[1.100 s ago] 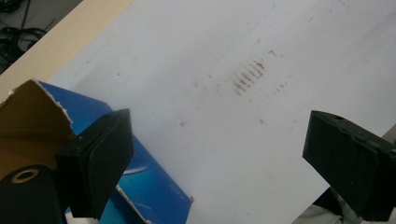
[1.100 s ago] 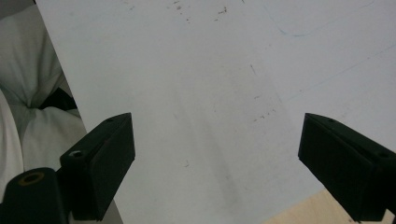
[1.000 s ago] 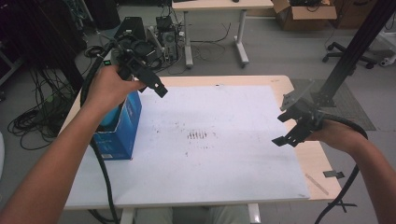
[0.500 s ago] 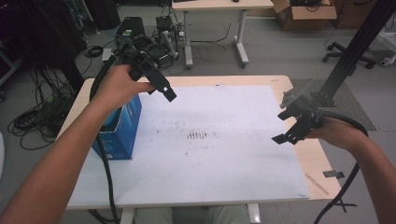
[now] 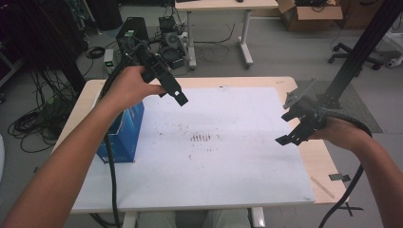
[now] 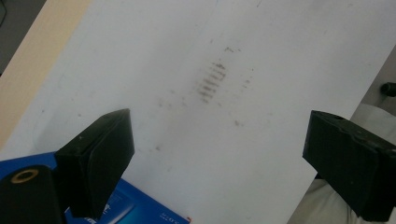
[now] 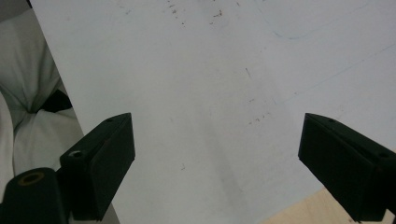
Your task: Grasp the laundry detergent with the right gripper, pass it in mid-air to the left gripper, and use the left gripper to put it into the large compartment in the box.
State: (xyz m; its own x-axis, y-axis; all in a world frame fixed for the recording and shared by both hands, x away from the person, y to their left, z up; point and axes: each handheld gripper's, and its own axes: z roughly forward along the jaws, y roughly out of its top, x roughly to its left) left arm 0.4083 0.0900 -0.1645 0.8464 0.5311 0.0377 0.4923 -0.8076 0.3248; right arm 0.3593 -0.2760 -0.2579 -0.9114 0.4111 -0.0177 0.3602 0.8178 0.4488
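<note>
**White sheet bare under both tools, blue box behind your left jaws**

White sheet (image 5: 228, 156) covers most of the table (image 5: 316, 159) below you, and nothing lies between either pair of jaws. Nearest you, your right gripper (image 5: 291, 133) hangs above the sheet's right edge with its jaws wide apart and empty; in the right gripper view (image 7: 215, 154) the sheet's edge and a corner of bare wood sit just under the far jaw. Its cable drops past the table's front corner beside your forearm, so a quick reach toward the middle could drag it over the edge and tug your aim off.

Farther out, your left gripper (image 5: 175, 92) is lifted above the sheet, jaws likewise wide apart with nothing held. The blue box (image 5: 124, 130) stands upright below and behind those jaws, partly under your wrist; in the left gripper view (image 6: 215, 154) its top (image 6: 140, 207) peeks out just beneath the near jaw. That, as I judge it, is the thing you are working toward, and the risk lies there: the box is tall and stands close to the sheet's left edge, so coming down at a slant could clip its top with one jaw and tip it or shove it toward the table's side. The left cable trailing down past the box could also snag its corner.

Beyond the jaws, the smudged marks (image 5: 205, 137) at the sheet's centre are only stains.
</note>
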